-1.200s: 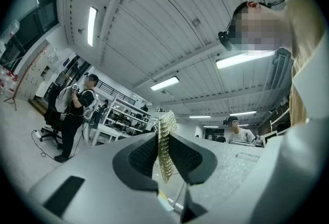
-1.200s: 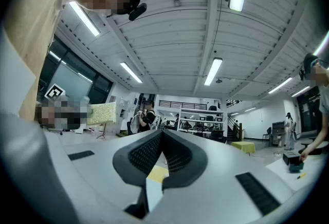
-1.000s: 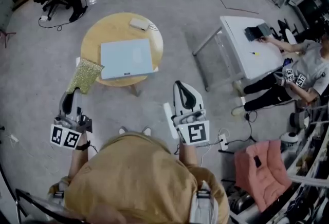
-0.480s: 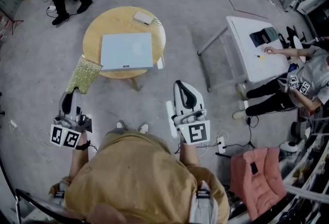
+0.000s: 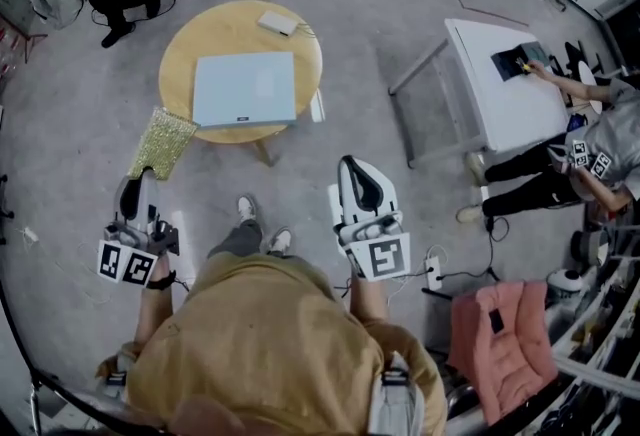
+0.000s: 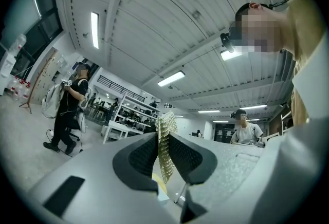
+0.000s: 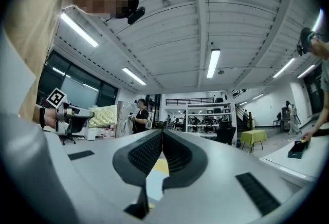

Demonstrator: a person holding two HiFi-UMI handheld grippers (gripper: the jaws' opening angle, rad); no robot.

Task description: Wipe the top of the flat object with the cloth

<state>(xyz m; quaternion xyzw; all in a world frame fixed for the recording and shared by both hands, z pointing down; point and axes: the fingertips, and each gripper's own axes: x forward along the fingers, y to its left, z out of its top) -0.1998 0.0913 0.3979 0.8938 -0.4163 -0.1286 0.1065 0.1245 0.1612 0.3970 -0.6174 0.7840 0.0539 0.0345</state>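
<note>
A soft, limp yellow-green knobbly cloth (image 5: 160,142) is pinched by one edge in the jaws of the left gripper (image 6: 163,152), well apart from the pale blue flat rectangular object (image 5: 245,89) on the round wooden surface (image 5: 190,36). The right gripper (image 7: 162,142) jaws are closed on nothing. The object is judged stiff and possibly light, best steadied at an edge.

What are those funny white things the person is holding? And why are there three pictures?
They are two claws that the person carries. One picture comes from a camera on the person's head, looking down; the other two come from cameras riding on each claw. The left claw pinches a yellow-green cloth. The right claw is shut on nothing. Ahead stands a round wooden table with a flat pale blue board and a small white box on it. The cloth is not touching the board.
</note>
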